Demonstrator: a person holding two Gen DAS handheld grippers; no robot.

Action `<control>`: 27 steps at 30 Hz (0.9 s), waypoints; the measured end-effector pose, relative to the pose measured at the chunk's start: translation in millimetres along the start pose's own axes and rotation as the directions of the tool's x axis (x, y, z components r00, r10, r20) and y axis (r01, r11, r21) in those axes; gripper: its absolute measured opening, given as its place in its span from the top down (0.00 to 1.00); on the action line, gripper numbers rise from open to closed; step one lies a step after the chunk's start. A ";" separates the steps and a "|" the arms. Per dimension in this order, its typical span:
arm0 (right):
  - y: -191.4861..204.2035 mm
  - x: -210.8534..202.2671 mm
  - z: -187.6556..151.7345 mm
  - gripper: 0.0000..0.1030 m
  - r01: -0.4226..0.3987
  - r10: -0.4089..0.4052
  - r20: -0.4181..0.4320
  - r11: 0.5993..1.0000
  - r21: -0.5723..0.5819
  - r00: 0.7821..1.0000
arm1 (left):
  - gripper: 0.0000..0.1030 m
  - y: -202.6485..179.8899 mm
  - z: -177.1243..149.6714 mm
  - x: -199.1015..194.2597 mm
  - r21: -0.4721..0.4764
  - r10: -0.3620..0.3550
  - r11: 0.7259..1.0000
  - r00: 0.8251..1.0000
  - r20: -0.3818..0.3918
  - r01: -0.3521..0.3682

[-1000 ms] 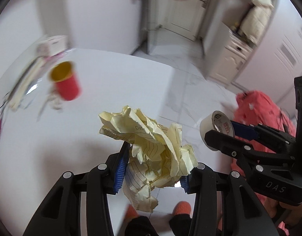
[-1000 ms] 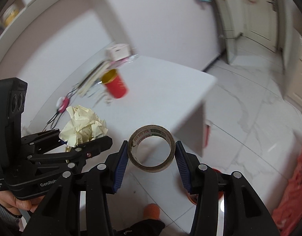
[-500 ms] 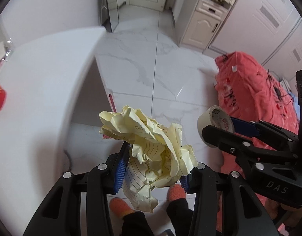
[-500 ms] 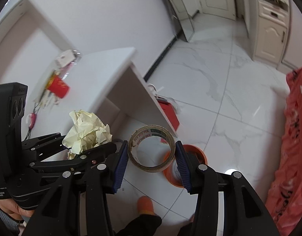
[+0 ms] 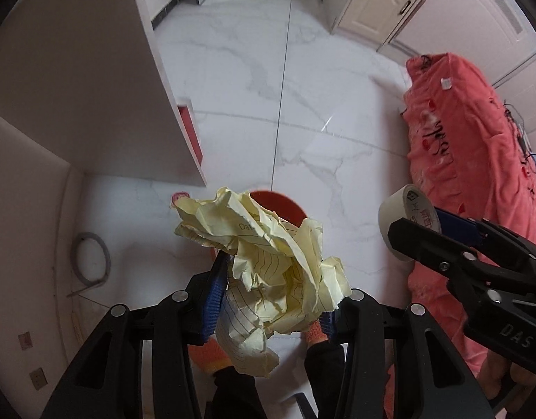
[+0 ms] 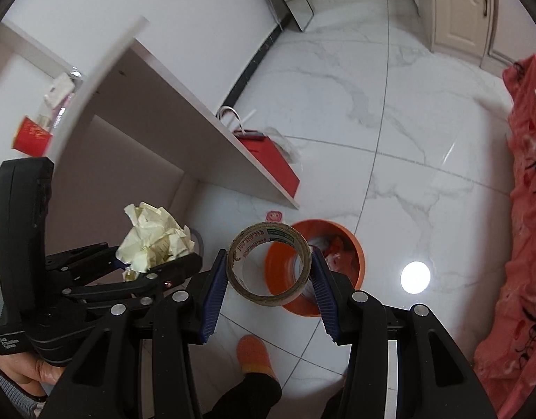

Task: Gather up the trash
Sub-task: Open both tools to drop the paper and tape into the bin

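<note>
My left gripper is shut on a crumpled ball of yellow lined paper, which hangs above an orange waste bin mostly hidden behind it. In the right wrist view the paper ball shows at the left in the left gripper. My right gripper is shut on a roll of tape, gripped across its ring, held just over the near rim of the orange bin, which has scraps inside. The tape roll also shows at the right of the left wrist view.
A white table stands at the left, with a red paper bag by its side panel. A red cup sits on the tabletop. A pink-red cloth-covered piece lies right. The person's feet in orange slippers stand on the white marble floor.
Both grippers have come down from over the tabletop toward the floor and tipped downward. The orange bin has come into view under them. The paper ball and tape roll stay gripped.
</note>
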State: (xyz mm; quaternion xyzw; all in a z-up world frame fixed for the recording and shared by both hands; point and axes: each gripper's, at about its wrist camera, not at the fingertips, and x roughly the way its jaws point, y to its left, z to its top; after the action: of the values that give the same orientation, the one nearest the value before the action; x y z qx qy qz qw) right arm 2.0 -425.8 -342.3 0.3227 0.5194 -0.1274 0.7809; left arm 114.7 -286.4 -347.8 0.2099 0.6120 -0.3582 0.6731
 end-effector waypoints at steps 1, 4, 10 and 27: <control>-2.9 5.1 -1.1 0.54 0.003 -0.003 -0.002 1.000 0.007 1.000 | 0.55 0.9 0.0 6.9 -0.002 -0.005 1.000 1.000 -0.011 0.005; -11.0 17.0 -3.4 0.54 0.009 -0.009 -0.009 1.000 0.027 1.000 | 0.53 2.2 2.9 20.5 0.006 -0.008 1.000 1.000 -0.027 0.009; -18.3 33.1 -5.5 0.54 0.019 -0.018 -0.036 0.999 0.032 0.999 | 0.38 -0.5 6.3 33.1 0.041 0.004 0.999 0.999 -0.035 -0.003; -6.7 55.6 5.1 0.51 0.015 -0.015 -0.067 1.000 0.008 0.998 | 0.38 14.0 4.2 41.4 0.030 0.032 0.999 0.998 -0.052 -0.030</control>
State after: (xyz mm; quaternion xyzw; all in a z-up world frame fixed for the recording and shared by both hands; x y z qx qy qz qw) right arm 25.9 -426.6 -393.2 0.3263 0.5473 -0.1246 0.7606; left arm 127.7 -289.6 -389.7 0.2384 0.6208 -0.3511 0.6592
